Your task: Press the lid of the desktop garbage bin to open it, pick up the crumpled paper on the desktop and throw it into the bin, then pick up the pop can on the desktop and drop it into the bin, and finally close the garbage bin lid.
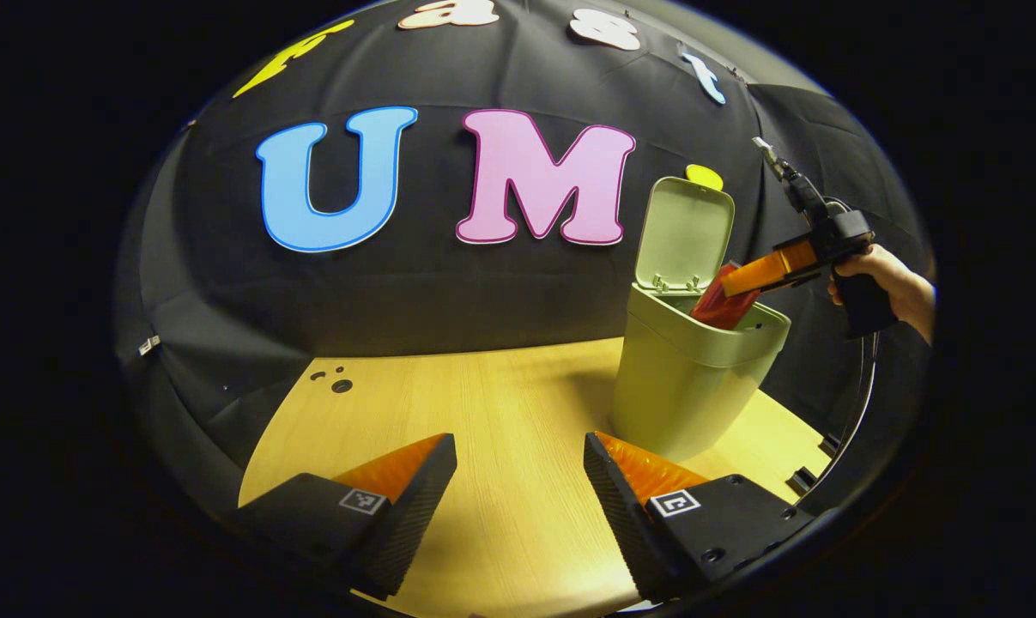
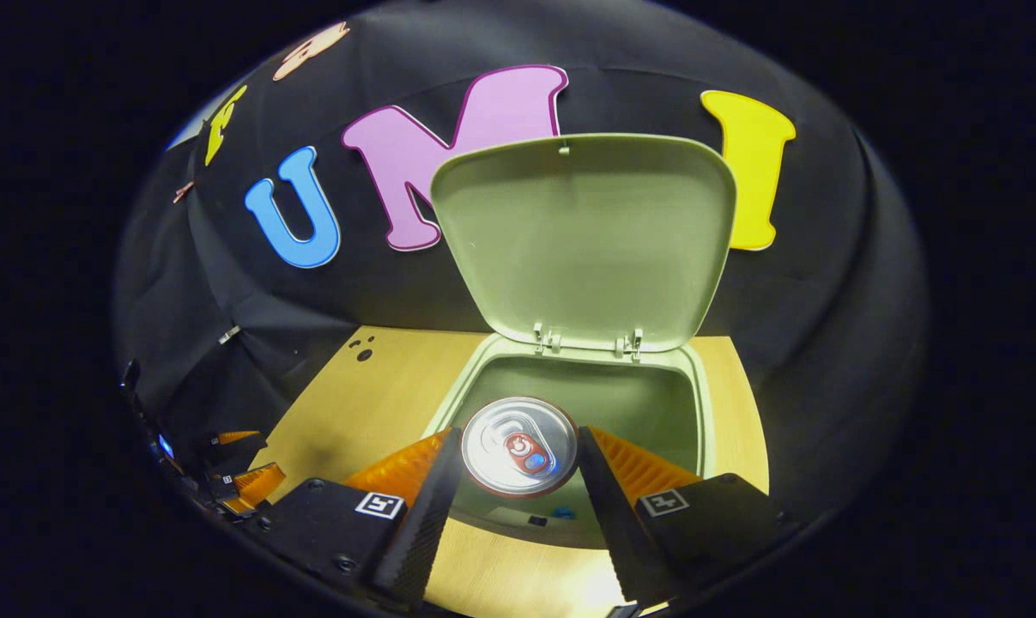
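Note:
A pale green desktop bin (image 1: 689, 386) stands on the right part of the wooden table (image 1: 483, 386), its lid (image 1: 685, 232) swung upright. A red pop can (image 1: 723, 300) leans over the bin's mouth, with my right gripper (image 1: 745, 287) shut on it. In the right gripper view the can's silver top (image 2: 518, 446) sits between the two fingers, just above the bin's rim (image 2: 702, 403) and below the raised lid (image 2: 582, 232). My left gripper (image 1: 520, 463) hovers open over the table, in front of and left of the bin, holding nothing.
A hand (image 1: 895, 283) holds the right gripper at the far right. Small dark holes (image 1: 337, 382) mark the table's back left corner. The table's right edge carries a curved cable (image 1: 861, 403). The left gripper (image 2: 243, 481) appears small at lower left in the right gripper view.

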A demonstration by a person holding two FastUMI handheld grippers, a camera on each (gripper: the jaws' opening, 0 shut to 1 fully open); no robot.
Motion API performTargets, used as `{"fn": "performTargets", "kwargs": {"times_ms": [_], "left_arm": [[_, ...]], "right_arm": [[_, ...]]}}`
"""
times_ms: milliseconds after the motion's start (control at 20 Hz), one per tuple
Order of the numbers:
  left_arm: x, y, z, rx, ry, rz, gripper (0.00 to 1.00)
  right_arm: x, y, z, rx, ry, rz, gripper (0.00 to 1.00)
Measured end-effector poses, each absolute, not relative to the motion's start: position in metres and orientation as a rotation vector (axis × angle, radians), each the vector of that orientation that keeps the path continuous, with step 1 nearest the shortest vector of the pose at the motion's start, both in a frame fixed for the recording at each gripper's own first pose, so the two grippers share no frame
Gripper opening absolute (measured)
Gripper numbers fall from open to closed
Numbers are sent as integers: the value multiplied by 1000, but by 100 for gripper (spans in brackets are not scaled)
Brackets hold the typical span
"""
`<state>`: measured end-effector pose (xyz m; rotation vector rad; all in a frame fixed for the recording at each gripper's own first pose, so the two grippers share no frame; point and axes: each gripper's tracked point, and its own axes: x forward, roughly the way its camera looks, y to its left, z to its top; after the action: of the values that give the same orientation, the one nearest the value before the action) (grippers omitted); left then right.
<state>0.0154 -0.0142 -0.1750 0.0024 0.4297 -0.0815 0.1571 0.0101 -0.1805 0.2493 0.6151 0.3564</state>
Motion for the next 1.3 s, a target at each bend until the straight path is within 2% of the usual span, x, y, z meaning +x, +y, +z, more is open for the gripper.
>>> {"fn": "performTargets", "kwargs": {"times_ms": [250,750,950,1100,1250,1300], "left_arm": [[14,-5,-176,0,436,-67,95],[20,-10,-176,14,438,-73,95],[19,-8,-176,14,441,-67,95],[19,-7,-177,9,443,-63,96],[18,-8,-177,6,440,-69,95],[18,-10,-177,7,438,-72,96]], "right_arm": [[159,14,-204,240,659,350,84],[160,15,-208,256,661,353,82],[155,18,-176,304,578,371,82],[153,5,-130,288,477,358,82],[160,-9,-80,272,380,338,84],[162,-12,-63,260,358,336,89]]}}
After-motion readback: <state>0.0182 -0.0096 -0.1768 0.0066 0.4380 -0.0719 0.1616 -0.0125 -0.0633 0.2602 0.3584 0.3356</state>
